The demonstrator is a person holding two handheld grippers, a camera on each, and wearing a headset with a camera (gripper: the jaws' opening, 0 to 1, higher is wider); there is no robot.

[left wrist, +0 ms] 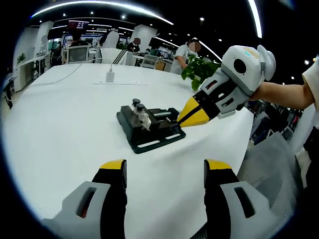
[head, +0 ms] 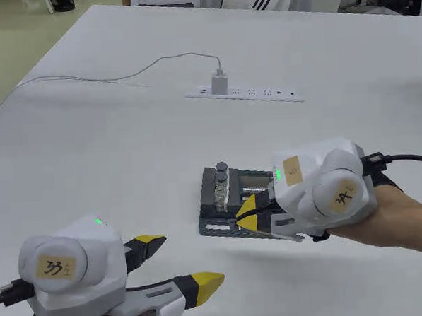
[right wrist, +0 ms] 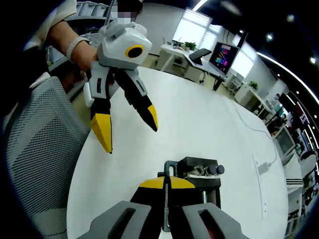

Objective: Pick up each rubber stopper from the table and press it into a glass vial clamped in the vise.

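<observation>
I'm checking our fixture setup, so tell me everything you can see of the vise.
The vise is small, black and metal-looking, with a flat slotted base plate resting on the white table. It clamps two upright clear glass vials, both topped with dark stoppers. The right gripper, shut, has its yellow tips at the vise's screw end; contact can't be judged.

Bright ceiling lights (left wrist: 255,20) shine on the white table (head: 90,157). Shadows are soft and pale. Both gripper views bend near their edges.
</observation>
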